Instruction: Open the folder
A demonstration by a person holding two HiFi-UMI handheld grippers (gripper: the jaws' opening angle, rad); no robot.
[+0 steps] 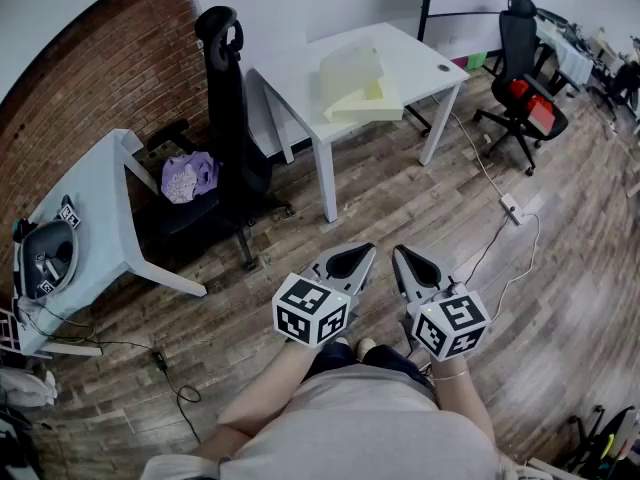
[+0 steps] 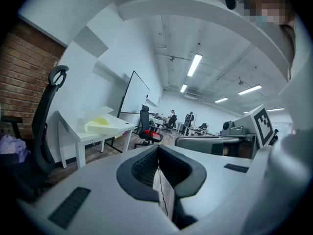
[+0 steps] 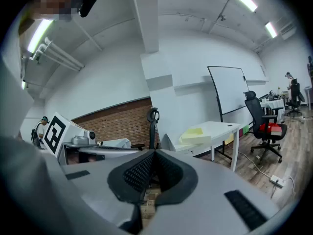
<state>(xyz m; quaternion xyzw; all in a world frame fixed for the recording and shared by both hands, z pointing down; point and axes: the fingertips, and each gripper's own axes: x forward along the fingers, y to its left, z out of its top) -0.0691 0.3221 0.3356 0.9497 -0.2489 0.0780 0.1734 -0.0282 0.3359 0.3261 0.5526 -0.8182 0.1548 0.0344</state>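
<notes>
Floor [image 1: 560, 268] matt brown wood planks, wall [image 1: 100, 78] rough red brick, tabletop [image 1: 420, 53] smooth white, pile [image 1: 355, 78] on it pale matt foam-like sheets, chair [image 1: 225, 98] black plastic, purple cloth [image 1: 188, 176] crumpled soft, left tongs [image 1: 350, 261] and right tongs [image 1: 415, 264] matt grey plastic with ribbed black pads [image 2: 144, 166].

Illumination: bright and even, supplied by ceiling light strips [image 2: 194, 65]; shadows beneath the white desk [image 1: 400, 48] are soft; all views show strong fisheye curvature; both gripper views darken to black at the corners; the left gripper [image 2: 157, 150] shell nearest the lens is defocused.
</notes>
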